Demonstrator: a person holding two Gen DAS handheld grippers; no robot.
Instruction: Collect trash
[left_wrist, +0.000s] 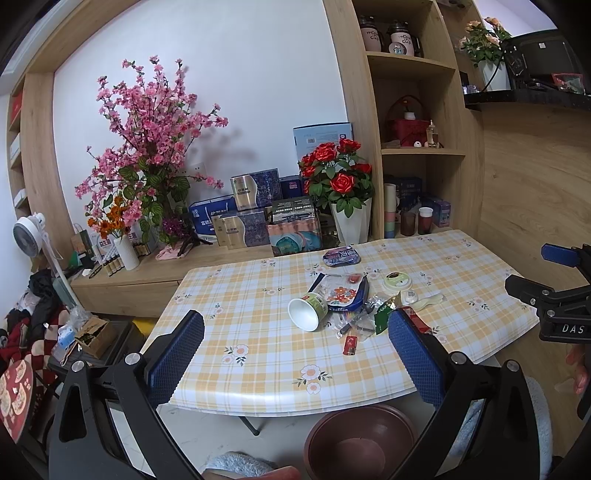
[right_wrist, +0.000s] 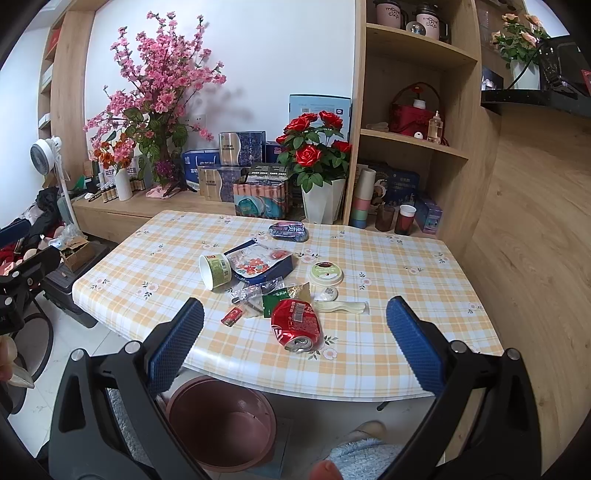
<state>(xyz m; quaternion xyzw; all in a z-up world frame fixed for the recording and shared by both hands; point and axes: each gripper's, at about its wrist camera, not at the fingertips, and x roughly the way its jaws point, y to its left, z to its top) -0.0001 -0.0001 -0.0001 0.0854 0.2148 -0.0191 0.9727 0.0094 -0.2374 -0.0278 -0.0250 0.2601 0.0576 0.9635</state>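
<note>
So there's this folding table (right_wrist: 388, 354) with a yellow checked cloth, pushed up near a wooden shelf wall (right_wrist: 413, 110) full of fake flowers and boxes, and all the junk is piled roughly in the middle of it, which makes sense if you want everything within reach from the near edge. Right under that near edge sits a brown plastic bin (right_wrist: 221, 424) on the floor, I'd guess parked there so stuff can just be dropped straight down off the table. Biggest bit of trash is a blue flowery packet (right_wrist: 258, 267), lying flat with a paper cup (right_wrist: 215, 271) tipped on its side touching its left end. Closest to the person is a crushed red can (right_wrist: 295, 323), lying on its side with the mouth facing the table edge. Behind it is a round green lid (right_wrist: 326, 274), a flat pale plastic spoon (right_wrist: 341, 306), some torn wrappers (right_wrist: 271, 301) and a tiny red battery-looking thing (right_wrist: 232, 316). The right gripper (right_wrist: 294, 339) hovers over the near edge with its jaws spread wide and nothing in them, lined up on the can, so that looks like the first pick. The left gripper (left_wrist: 295, 350) is also wide open and empty, pointed more at the cup side.
</note>
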